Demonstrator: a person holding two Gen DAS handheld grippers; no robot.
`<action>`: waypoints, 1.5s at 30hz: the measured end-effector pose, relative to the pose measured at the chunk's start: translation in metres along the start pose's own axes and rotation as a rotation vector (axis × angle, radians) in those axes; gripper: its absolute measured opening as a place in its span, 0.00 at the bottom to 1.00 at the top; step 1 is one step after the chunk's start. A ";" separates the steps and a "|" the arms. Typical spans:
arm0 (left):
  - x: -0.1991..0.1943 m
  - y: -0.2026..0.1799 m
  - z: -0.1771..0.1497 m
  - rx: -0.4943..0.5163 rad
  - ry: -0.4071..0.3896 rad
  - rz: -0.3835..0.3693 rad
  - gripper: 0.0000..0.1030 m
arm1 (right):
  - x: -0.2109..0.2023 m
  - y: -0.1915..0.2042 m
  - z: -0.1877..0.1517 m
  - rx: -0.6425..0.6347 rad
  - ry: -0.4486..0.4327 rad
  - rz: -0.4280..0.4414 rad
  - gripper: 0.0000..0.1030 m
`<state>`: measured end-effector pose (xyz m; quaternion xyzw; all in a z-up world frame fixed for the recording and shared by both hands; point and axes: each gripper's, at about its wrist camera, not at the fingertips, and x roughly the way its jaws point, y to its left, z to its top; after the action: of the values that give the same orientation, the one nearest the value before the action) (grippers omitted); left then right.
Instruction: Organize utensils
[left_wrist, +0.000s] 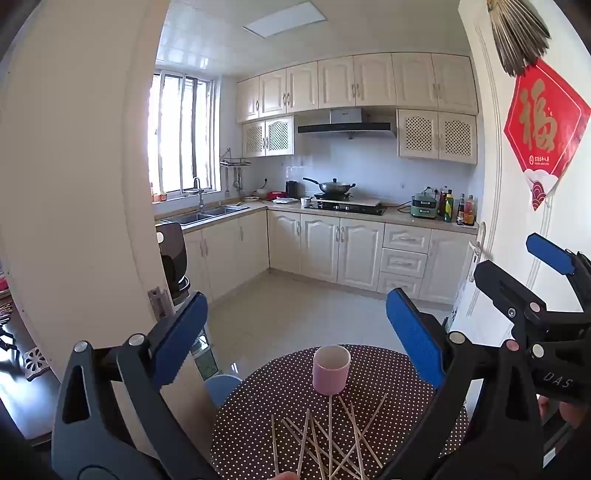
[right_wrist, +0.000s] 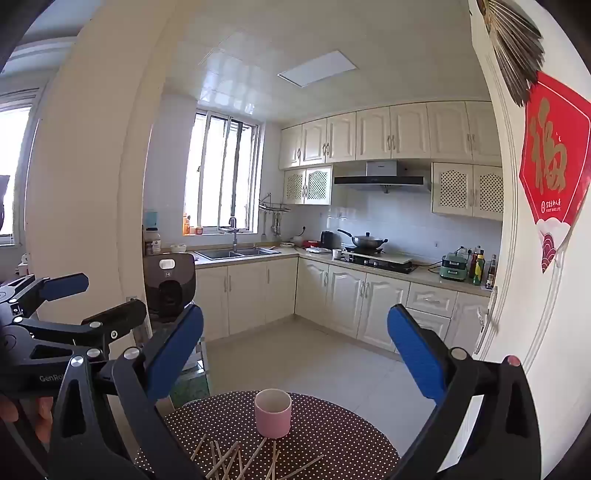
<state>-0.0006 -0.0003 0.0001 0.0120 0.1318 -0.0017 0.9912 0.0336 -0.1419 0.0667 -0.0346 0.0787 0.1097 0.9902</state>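
Two hand-held grippers hang above a round surface (left_wrist: 388, 373) in a doorway facing a cream-cabinet kitchen. The left hand-held gripper (left_wrist: 295, 325) has its jaws wide apart with nothing between them, and so does the right hand-held gripper (right_wrist: 295, 336); neither touches anything on the surface.

The chopsticks (left_wrist: 328, 439) lie in a loose, criss-crossed scatter on the near part of the surface, below and between the left gripper's blue pads (left_wrist: 413, 332). In the right wrist view the same sticks (right_wrist: 240, 461) sit low in the frame, a little toward that gripper's left finger. They are thin, straight and pale, wood-coloured; several overlap.

A pink cup (left_wrist: 331, 368) stands upright just beyond the sticks, some tips near its base; whether they touch it cannot be told. It is a short, smooth cylinder with a white inside and an open mouth, and it falls between the spread fingers in both views (right_wrist: 273, 412).

The surface wears a dark brown cloth dotted with small white spots. Each gripper is black, angular, hard-looking, with silver pivot pins and flat blue textured pads. Part of a hand (right_wrist: 33, 417) shows at the left edge of the right wrist view, behind the left gripper. A light blue stool (left_wrist: 221, 386) sits beside the surface on the tiled floor.
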 end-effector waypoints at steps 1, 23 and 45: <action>0.000 0.000 0.000 -0.001 0.001 -0.001 0.93 | 0.001 0.000 0.000 0.007 0.017 0.000 0.93; 0.001 0.008 -0.001 -0.002 0.007 0.000 0.93 | 0.003 -0.001 0.001 0.006 0.013 0.001 0.93; 0.004 0.006 -0.002 -0.003 0.009 0.001 0.93 | 0.004 0.004 -0.005 0.008 0.013 -0.005 0.93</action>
<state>0.0024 0.0059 -0.0030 0.0106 0.1360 -0.0007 0.9906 0.0355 -0.1380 0.0615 -0.0315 0.0855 0.1070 0.9901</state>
